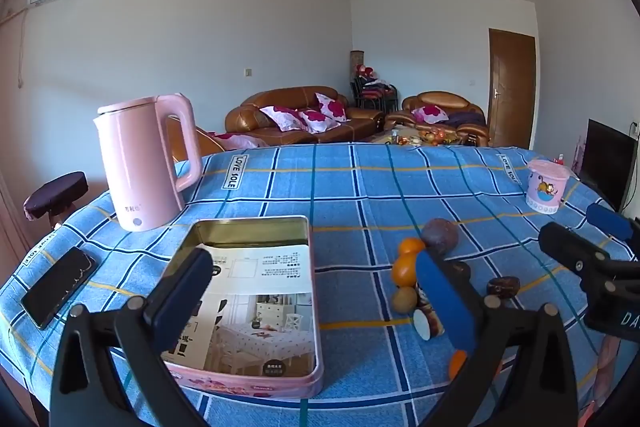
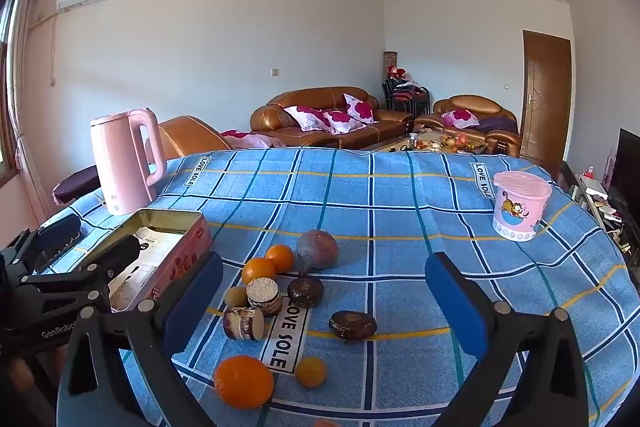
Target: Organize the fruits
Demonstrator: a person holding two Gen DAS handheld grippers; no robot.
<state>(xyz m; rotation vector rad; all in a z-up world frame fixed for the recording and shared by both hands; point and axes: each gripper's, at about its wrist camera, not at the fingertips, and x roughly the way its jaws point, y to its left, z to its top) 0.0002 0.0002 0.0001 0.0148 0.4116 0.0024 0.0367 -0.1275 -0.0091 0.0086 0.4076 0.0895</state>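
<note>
Both the left gripper (image 1: 316, 287) and right gripper (image 2: 324, 291) hover spread and empty above oranges (image 2: 244, 381) scattered beside the open tin (image 1: 256, 227); firm, round, likely to roll, best pinched across the middle.

From my left gripper (image 1: 316, 299), the fisheye looks forward and slightly down across the blue checked tablecloth (image 1: 400, 187), close above the near edge, with the open tin (image 1: 256, 307) right under its fingers. My right wrist camera, set just to the right, faces the same way toward the far sofa (image 2: 332, 119). Both views share the pink kettle (image 2: 124, 163), the tin, the fruit cluster (image 2: 280, 275) and the pink cup (image 2: 520, 205); each catches the other gripper at its edge.
</note>
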